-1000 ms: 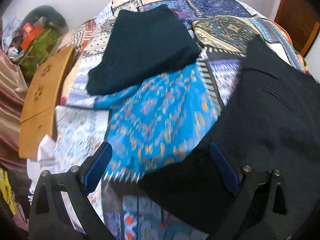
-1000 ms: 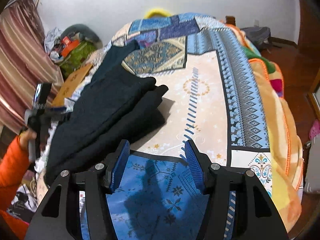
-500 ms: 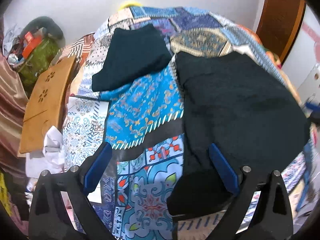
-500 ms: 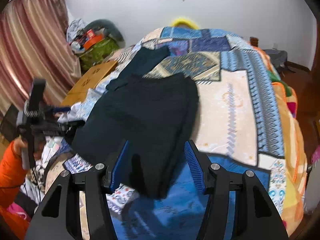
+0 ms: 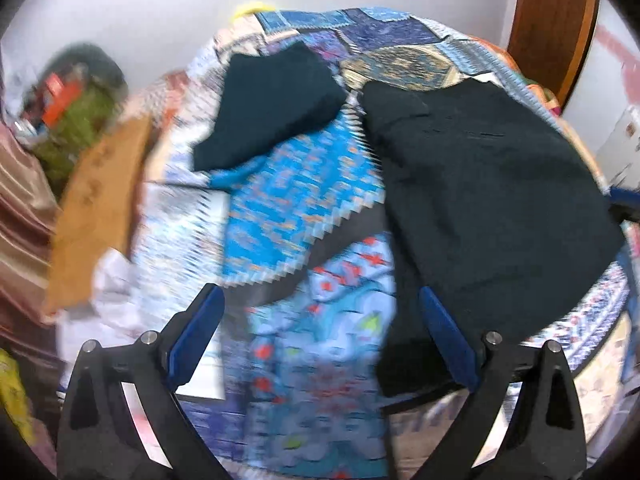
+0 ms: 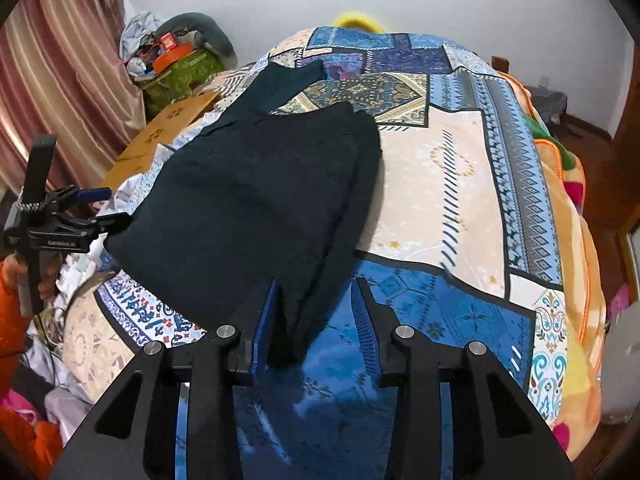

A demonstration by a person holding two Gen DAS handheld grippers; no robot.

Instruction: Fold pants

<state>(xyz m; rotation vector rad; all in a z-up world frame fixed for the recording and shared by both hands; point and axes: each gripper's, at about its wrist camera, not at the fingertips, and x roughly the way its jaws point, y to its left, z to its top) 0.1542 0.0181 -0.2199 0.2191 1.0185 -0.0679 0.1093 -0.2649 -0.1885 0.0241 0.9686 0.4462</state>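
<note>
Dark pants (image 6: 260, 208) lie folded on a patchwork bedspread (image 6: 460, 184); in the left wrist view they (image 5: 492, 208) fill the right side. My right gripper (image 6: 316, 320) is open, its jaws on either side of the pants' near corner. My left gripper (image 5: 320, 340) is wide open and empty above the bed's left part, its right finger (image 5: 448, 340) next to the pants' edge. It also shows in the right wrist view (image 6: 104, 206) at the pants' left corner. A second folded dark garment (image 5: 272, 108) lies farther back.
A wooden board (image 5: 96, 216) leans at the bed's left side, with a green bag and clutter (image 6: 180, 64) behind. A striped curtain (image 6: 60, 80) hangs on the left. An orange blanket (image 6: 572, 208) runs along the bed's right edge. A wooden door (image 5: 556, 20) is at the far right.
The pants went from bunched to lying flat and spread. My right gripper has come to the pants' near corner and its jaws have narrowed. My left gripper pulled back.
</note>
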